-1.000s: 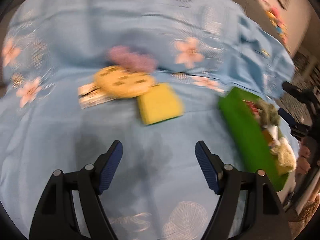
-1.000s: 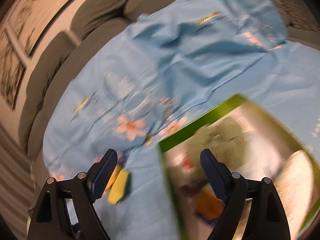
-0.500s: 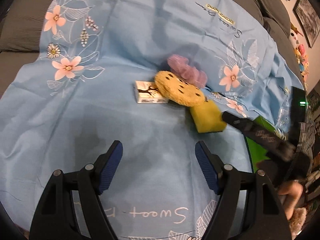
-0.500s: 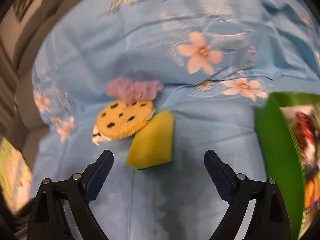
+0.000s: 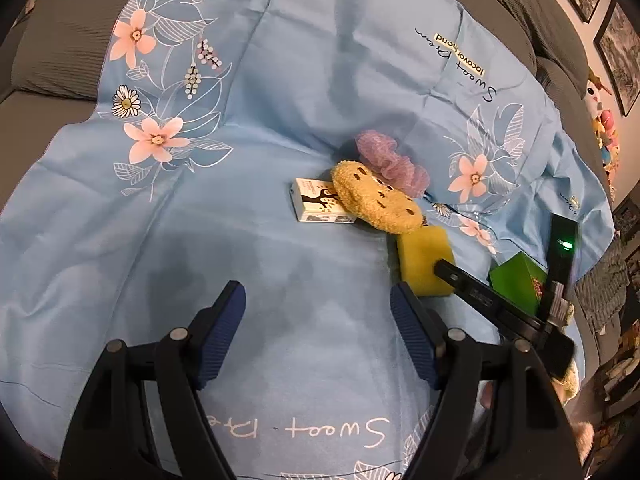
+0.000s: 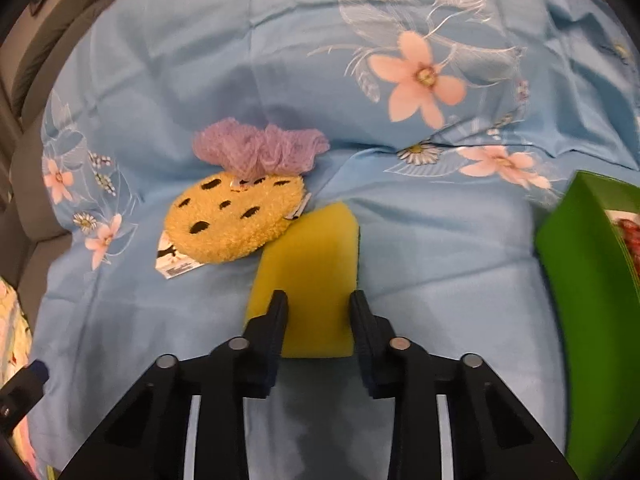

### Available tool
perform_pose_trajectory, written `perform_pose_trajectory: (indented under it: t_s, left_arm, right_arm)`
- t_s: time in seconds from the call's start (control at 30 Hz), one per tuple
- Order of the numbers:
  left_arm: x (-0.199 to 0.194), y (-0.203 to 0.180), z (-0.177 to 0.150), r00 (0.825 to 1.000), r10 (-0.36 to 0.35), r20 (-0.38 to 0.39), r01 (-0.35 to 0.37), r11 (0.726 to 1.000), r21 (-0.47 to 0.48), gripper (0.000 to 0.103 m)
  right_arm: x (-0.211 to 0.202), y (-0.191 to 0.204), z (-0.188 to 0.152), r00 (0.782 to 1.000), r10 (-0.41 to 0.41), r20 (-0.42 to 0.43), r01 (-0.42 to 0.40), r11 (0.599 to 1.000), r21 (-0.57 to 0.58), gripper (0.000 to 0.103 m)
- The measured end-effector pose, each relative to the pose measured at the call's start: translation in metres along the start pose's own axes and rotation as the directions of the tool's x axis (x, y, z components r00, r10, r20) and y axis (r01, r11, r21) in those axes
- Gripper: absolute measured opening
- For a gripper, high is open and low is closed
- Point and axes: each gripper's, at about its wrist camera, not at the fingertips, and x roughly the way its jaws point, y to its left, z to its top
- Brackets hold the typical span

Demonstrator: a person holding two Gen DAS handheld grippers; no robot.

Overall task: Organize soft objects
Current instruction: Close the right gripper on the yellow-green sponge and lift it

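On the blue sheet (image 6: pixel 200 344), right tongs (image 6: pixel 318 302) are closing on the sponge's (image 6: pixel 312 256) near end for transfer to the green box (image 6: pixel 576 264); left tongs (image 5: pixel 318 320) hang open, empty.

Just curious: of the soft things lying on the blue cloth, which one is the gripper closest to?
The plain yellow sponge: the right gripper is closing on it. The spotted cookie plush and purple mesh puff lie farther off.

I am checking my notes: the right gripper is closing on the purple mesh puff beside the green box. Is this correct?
Not the puff. The right gripper is closing on the yellow sponge, as the right wrist view shows; the purple mesh puff lies untouched farther back. The green box is beside it.
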Motion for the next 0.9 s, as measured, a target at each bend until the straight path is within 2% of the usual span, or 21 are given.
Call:
perform_pose_trajectory:
  t_s: [0.13, 0.33, 0.5, 0.57, 0.67, 0.73, 0.83, 0.9]
  left_arm:
    - [0.001, -0.002, -0.001, 1.0, -0.01, -0.005, 0.01, 1.0, 0.001, 0.074]
    - [0.001, -0.006, -0.003, 1.0, -0.02, -0.011, 0.02, 1.0, 0.01, 0.074]
    - [0.01, -0.011, -0.008, 0.998, -0.031, -0.048, 0.032, 0.999, 0.019, 0.074]
    - [0.016, -0.013, -0.011, 0.997, -0.031, -0.069, 0.033, 0.999, 0.02, 0.074]
    - [0.026, -0.02, -0.018, 0.994, -0.036, -0.106, 0.039, 0.999, 0.03, 0.074]
    - [0.032, -0.027, -0.022, 0.99, -0.05, -0.13, 0.056, 0.998, 0.043, 0.074]
    - [0.041, -0.037, -0.028, 0.983, -0.07, -0.172, 0.081, 0.995, 0.058, 0.072]
    - [0.05, -0.043, -0.034, 0.968, -0.109, -0.226, 0.124, 0.991, 0.056, 0.065]
  right_arm:
    - [-0.03, 0.0, -0.009, 0.996, 0.082, 0.02, -0.082, 0.997, 0.005, 0.026]
    - [-0.059, 0.008, -0.034, 0.988, 0.156, 0.0, -0.156, 0.988, 0.0, 0.026]
    - [-0.062, 0.012, -0.041, 0.98, 0.188, -0.066, -0.189, 0.982, -0.018, 0.026]
    - [-0.056, 0.013, -0.044, 0.975, 0.187, -0.118, -0.191, 0.981, -0.028, 0.026]
    - [-0.046, 0.002, -0.044, 0.965, 0.207, -0.159, -0.204, 0.978, 0.036, 0.031]
    - [-0.046, -0.013, -0.041, 0.961, 0.234, -0.147, -0.222, 0.97, 0.095, 0.036]
    - [-0.048, -0.026, -0.038, 0.964, 0.243, -0.113, -0.228, 0.965, 0.129, 0.038]
    - [-0.047, -0.032, -0.036, 0.96, 0.262, -0.102, -0.245, 0.957, 0.155, 0.038]
